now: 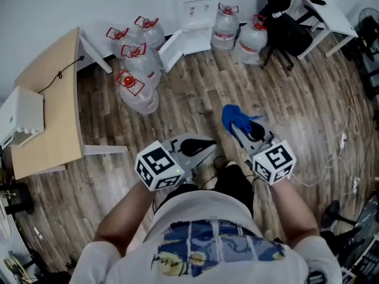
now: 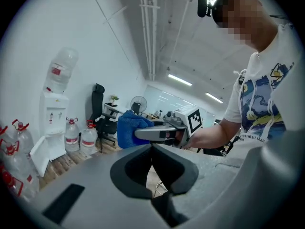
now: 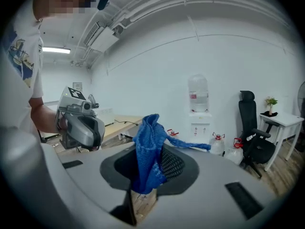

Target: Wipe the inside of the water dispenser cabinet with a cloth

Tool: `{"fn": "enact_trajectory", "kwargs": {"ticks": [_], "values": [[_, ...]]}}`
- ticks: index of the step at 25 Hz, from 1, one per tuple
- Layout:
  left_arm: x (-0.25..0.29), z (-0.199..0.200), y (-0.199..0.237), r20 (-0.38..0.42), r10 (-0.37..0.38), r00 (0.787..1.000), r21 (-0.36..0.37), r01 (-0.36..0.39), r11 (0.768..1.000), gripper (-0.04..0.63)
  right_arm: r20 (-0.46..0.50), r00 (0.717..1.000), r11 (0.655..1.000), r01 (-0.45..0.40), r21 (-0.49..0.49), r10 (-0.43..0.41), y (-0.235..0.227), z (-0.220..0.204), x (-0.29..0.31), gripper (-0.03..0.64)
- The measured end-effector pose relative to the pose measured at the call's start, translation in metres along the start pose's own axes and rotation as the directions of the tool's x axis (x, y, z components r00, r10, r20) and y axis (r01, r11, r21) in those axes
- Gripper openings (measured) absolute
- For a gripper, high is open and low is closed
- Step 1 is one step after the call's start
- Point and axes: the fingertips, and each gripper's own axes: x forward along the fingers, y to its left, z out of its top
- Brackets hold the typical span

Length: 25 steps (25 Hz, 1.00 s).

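The white water dispenser (image 1: 195,5) stands against the far wall, its lower cabinet door (image 1: 170,49) swung open to the left. It also shows in the left gripper view as the dispenser (image 2: 54,113) with a bottle on top, and in the right gripper view as the dispenser (image 3: 199,120). My right gripper (image 1: 238,126) is shut on a blue cloth (image 1: 234,117), which bunches up between its jaws as the cloth (image 3: 148,151). My left gripper (image 1: 211,149) is held close beside it, jaws together and holding nothing. Both grippers are near my body, far from the cabinet.
Several large water bottles (image 1: 139,70) stand on the wood floor left of the dispenser, two more (image 1: 240,34) to its right. A wooden desk (image 1: 53,111) is at left, a black office chair (image 1: 284,28) and white table (image 1: 328,10) at right. Cables (image 1: 343,141) trail on the floor.
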Motion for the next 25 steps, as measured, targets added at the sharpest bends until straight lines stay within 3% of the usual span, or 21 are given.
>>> {"fn": "enact_trajectory", "kwargs": {"ticks": [4, 9, 16, 25], "values": [[-0.006, 0.001, 0.006, -0.005, -0.04, 0.999, 0.005, 0.04, 0.999, 0.003, -0.001, 1.0, 0.999, 0.031, 0.008, -0.031, 0.003, 0.009, 0.025, 0.084], [0.015, 0.008, 0.026, -0.01, -0.07, 0.997, 0.0, 0.07, 0.998, 0.003, 0.012, 0.999, 0.999, 0.048, 0.001, -0.048, -0.033, 0.02, 0.062, 0.084], [0.067, 0.04, 0.096, -0.035, -0.061, 0.998, 0.01, 0.061, 0.998, 0.003, 0.001, 1.0, 1.0, 0.017, -0.023, -0.017, -0.123, 0.03, 0.132, 0.084], [0.182, 0.097, 0.189, -0.062, -0.09, 0.994, -0.012, 0.089, 0.996, 0.003, -0.016, 0.999, 0.995, -0.052, -0.08, 0.051, -0.262, 0.051, 0.217, 0.084]]}}
